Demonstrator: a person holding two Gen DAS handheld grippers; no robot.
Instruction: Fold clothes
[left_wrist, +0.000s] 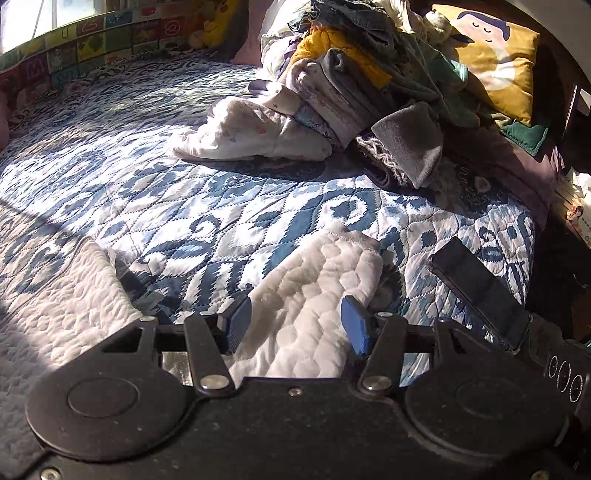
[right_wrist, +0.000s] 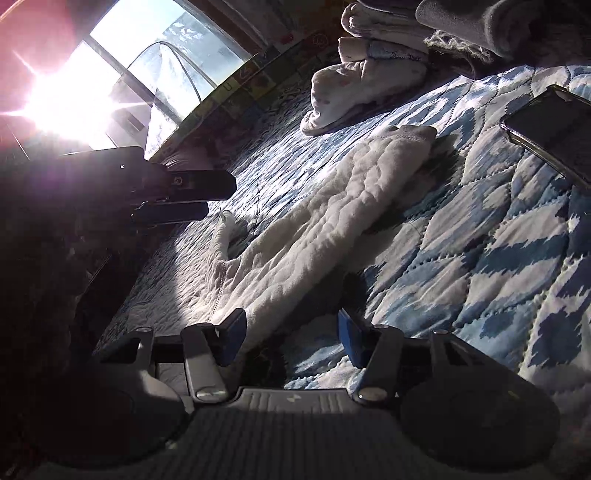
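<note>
Left gripper stands with jaws apart astride the white quilted garment; right gripper is likewise spread at the garment's lower edge, gripping nothing. Garment lies stretched flat on the blue patterned bedspread, near a phone. Risks: pads pinching bedspread together with garment; soft fabric slipping from a shallow bite; a dragged fold catching the phone; window glare hiding the far edge

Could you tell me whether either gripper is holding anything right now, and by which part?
Nothing is held. The left gripper is open over the white garment; the right gripper is open at its edge.
</note>
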